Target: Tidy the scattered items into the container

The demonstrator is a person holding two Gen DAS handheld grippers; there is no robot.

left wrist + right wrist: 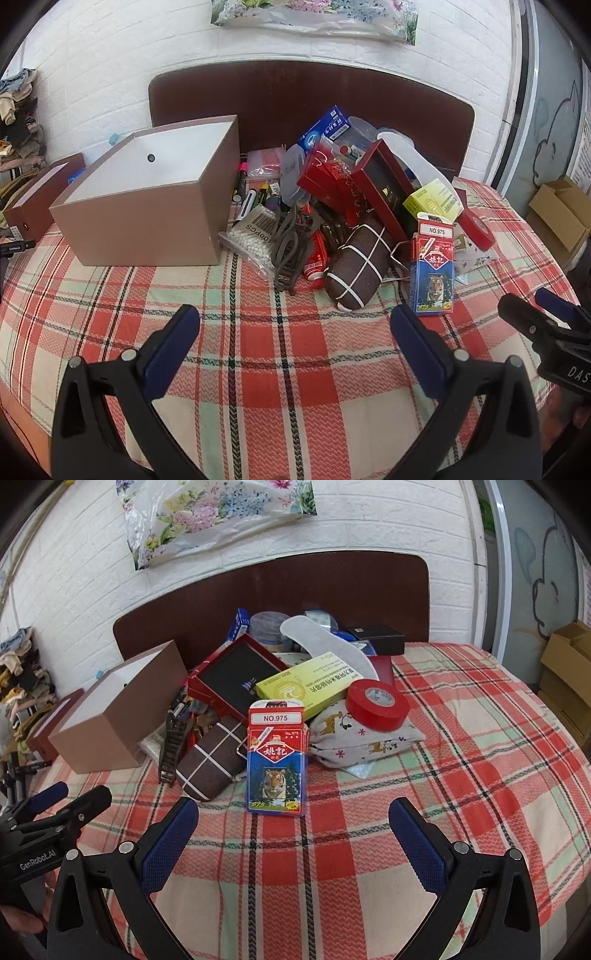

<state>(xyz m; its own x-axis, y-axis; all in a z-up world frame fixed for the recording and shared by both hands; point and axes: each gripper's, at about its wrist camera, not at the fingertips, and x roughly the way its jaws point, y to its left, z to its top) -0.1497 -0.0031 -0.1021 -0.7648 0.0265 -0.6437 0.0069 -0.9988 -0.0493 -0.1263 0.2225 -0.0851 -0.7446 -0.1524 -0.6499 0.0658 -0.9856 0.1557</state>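
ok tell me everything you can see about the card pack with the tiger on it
The card pack is a flat box, red at the top and blue below, with a tiger picture and "NO.975" on its opened flap. It looks like glossy card. It lies face up on the plaid cloth at the pile's near edge, its top beside the brown checked pouch. Neither tongs touch it.

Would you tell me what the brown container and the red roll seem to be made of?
The brown container looks like matte paperboard: flat, sharp-edged panels, white lining. The red roll looks like glossy vinyl tape wound on a labelled core, though the exact plastic is uncertain.
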